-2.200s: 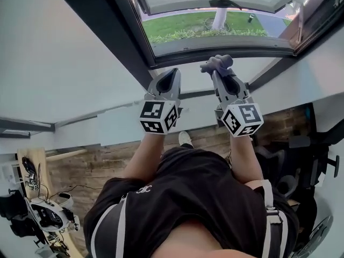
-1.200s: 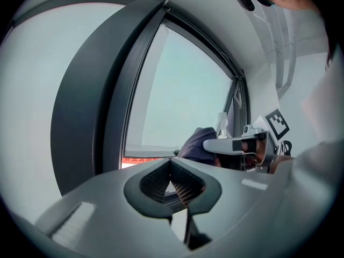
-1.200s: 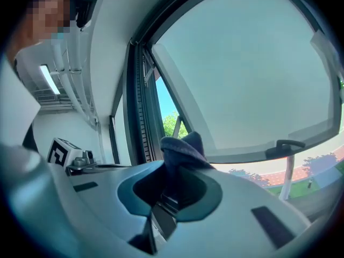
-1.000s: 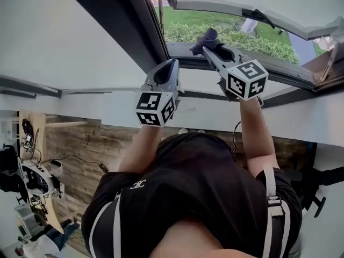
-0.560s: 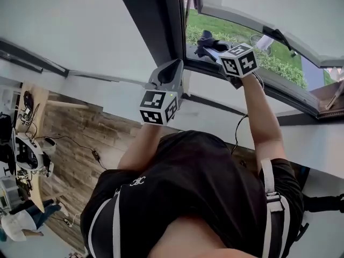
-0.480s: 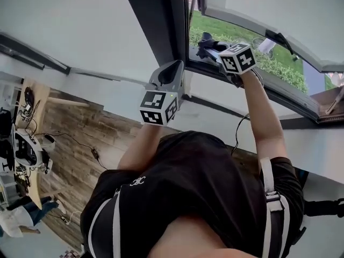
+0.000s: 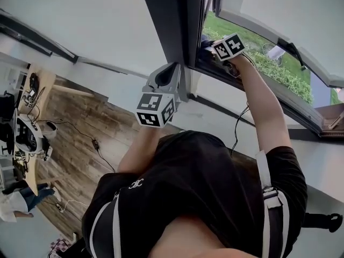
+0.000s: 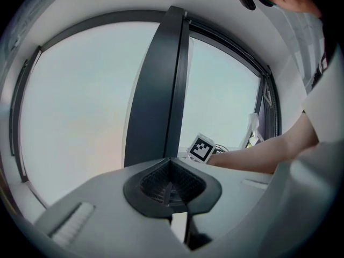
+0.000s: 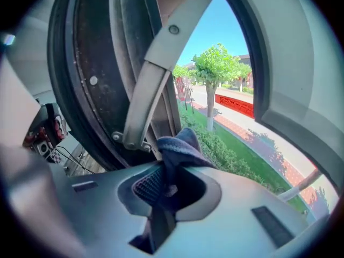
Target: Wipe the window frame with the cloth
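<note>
Right gripper (image 7: pixel 210 41), head view: reached out to the lower corner of the dark window frame (image 7: pixel 171 20). Left gripper (image 7: pixel 167 74) sits short of it, idle.

Left gripper view: jaws pressed together, nothing between them, frame straight ahead.

Right gripper view: jaws clamped on the blue cloth (image 9: pixel 180 144). Its bunched end pokes forward just beside the hinge arm (image 9: pixel 156 63).

Cloth looks soft, light and floppy. Probably best held by a thick fold, leaving a free wad to drag along the metal.

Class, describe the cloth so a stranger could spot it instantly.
Start at the dark window frame. The right tool sits at its corner, shut on the cloth. It is dark blue and crumpled, the only soft thing beside the metal stay.
</note>
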### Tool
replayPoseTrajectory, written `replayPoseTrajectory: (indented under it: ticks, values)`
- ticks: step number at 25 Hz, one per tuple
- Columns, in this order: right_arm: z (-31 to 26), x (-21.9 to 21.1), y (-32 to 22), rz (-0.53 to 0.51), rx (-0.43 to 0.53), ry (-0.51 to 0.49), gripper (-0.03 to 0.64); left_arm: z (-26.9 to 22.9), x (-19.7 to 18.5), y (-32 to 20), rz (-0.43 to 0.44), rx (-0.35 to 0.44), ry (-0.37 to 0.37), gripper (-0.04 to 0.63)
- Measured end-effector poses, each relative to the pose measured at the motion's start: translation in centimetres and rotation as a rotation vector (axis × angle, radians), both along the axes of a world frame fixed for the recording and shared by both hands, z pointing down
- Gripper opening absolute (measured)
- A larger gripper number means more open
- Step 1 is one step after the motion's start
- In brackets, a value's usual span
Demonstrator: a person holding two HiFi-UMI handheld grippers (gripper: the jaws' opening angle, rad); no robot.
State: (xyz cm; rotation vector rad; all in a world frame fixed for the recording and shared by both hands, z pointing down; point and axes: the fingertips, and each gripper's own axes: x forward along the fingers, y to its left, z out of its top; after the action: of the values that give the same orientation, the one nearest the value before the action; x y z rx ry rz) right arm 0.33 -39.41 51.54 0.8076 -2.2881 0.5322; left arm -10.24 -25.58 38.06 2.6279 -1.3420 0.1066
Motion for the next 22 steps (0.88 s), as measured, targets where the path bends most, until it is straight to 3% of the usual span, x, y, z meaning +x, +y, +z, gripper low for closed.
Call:
replayPoseTrajectory:
  ticks: [7, 14, 22]
  values:
    - [2.2, -1.6, -1.7, -0.045, -0.089, -0.019, 0.049, 0.5, -2.0, 0.2, -0.050, -0.024, -0.010, 0.009]
    - [2.7, -2.5, -2.4, -0.061, -0.094, -0.046, 0.048, 0.6, -2.8, 0.2, -0.069, -0.032, -0.020, 0.009]
    - [3.4, -1.7, -2.8, 0.004, -0.204, -0.066, 0.048, 0.5, -2.0, 0.3, -0.051, -0.027, -0.017, 0.009]
